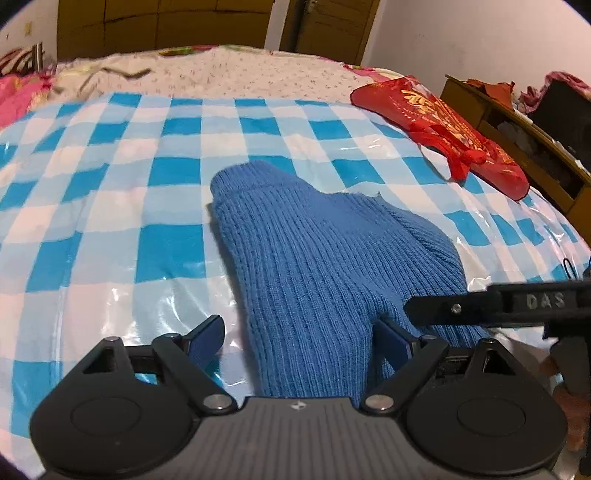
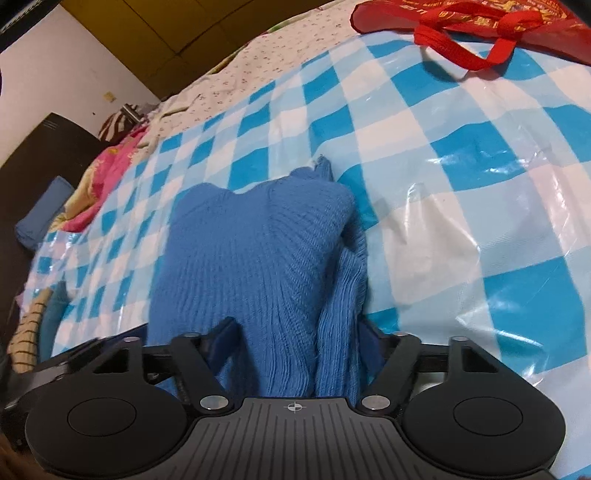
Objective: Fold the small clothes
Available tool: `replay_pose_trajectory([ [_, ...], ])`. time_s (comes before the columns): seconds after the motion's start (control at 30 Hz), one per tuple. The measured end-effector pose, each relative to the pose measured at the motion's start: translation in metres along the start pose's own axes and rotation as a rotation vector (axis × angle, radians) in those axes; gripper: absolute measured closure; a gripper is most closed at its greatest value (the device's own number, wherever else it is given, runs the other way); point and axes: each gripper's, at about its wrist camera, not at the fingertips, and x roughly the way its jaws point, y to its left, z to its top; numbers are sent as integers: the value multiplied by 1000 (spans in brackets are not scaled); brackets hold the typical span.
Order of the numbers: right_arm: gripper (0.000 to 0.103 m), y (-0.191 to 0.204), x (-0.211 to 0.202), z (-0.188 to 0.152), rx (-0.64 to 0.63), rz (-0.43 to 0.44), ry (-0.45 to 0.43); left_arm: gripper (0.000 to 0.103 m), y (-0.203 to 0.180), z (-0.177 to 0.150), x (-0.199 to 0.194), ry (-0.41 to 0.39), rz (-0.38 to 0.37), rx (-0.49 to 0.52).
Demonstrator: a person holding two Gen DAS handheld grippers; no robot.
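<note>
A small blue ribbed knit sweater [image 1: 317, 258] lies folded lengthwise on the blue-and-white checked plastic sheet [image 1: 110, 192], its collar at the far end. My left gripper [image 1: 299, 332] is open, its jaws astride the sweater's near hem. The right gripper's black finger [image 1: 480, 302] reaches in from the right against the sweater's near right edge. In the right wrist view the sweater [image 2: 255, 258] runs between the jaws of my right gripper [image 2: 295, 336], which stand wide apart with bunched fabric between them.
A red gift bag [image 1: 443, 129] with ribbon handles lies at the far right of the sheet [image 2: 480, 184]; it also shows in the right wrist view [image 2: 480, 29]. A wooden cabinet [image 1: 524, 140] stands to the right. Floral bedding [image 1: 229, 74] and pink fabric [image 2: 107, 177] lie beyond the sheet.
</note>
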Motion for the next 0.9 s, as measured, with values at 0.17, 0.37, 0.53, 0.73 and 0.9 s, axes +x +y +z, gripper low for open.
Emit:
replay_pose_trajectory([
  [0.17, 33, 0, 3, 0, -13, 17, 13, 1, 6, -1, 3, 11, -18, -38],
  [0.37, 37, -5, 12, 1, 37, 34, 32, 3, 9, -1, 19, 36, -65, -80],
  [0.53, 67, -9, -1, 2, 71, 93, 13, 31, -9, 0, 8, 14, -92, -26],
  [0.73, 69, -16, -35, 14, 78, 135, -69, 39, -42, 15, -7, -50, -142, 33],
  [0.9, 69, -37, -67, 27, 83, 98, -137, 39, -75, 29, 0, -74, -222, 58],
])
